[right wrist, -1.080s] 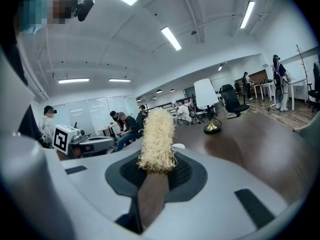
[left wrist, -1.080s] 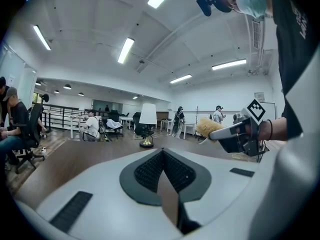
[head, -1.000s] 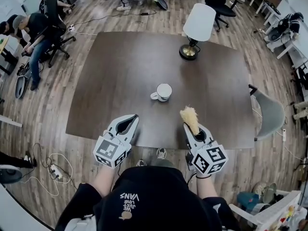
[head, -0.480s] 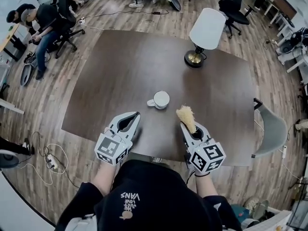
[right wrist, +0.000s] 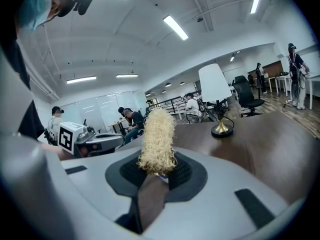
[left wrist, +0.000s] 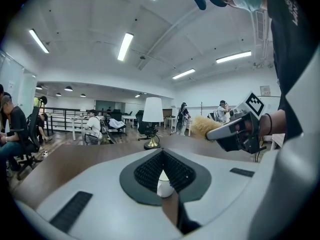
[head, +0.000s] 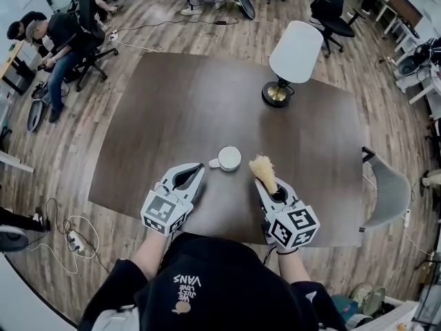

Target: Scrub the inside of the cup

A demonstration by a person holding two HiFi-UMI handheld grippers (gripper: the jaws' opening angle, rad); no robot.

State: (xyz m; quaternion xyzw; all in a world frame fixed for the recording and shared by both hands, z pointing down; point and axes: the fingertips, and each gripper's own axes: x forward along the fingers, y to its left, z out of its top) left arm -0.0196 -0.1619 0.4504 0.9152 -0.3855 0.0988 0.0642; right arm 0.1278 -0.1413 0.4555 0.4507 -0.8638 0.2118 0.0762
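A white cup (head: 229, 158) stands upright on the dark table (head: 172, 102), its handle pointing left. My left gripper (head: 199, 168) is shut and empty, its tips just left of the handle and close to it. In the left gripper view the cup (left wrist: 164, 186) shows low, right behind the closed jaws of the left gripper (left wrist: 161, 156). My right gripper (head: 265, 183) is shut on a straw-coloured brush (head: 262, 167), whose bristly head points up and forward, to the right of the cup. The brush (right wrist: 157, 139) fills the middle of the right gripper view and hides the cup.
A lamp (head: 295, 50) with a white shade and a brass base stands at the table's far right. A grey chair (head: 386, 185) stands by the table's right edge. People sit on office chairs (head: 62, 40) beyond the far left corner. Cables lie on the wooden floor.
Both grippers have moved forward over the table towards the cup. The left gripper's tips are now close beside the handle. The brush stays in the right gripper.
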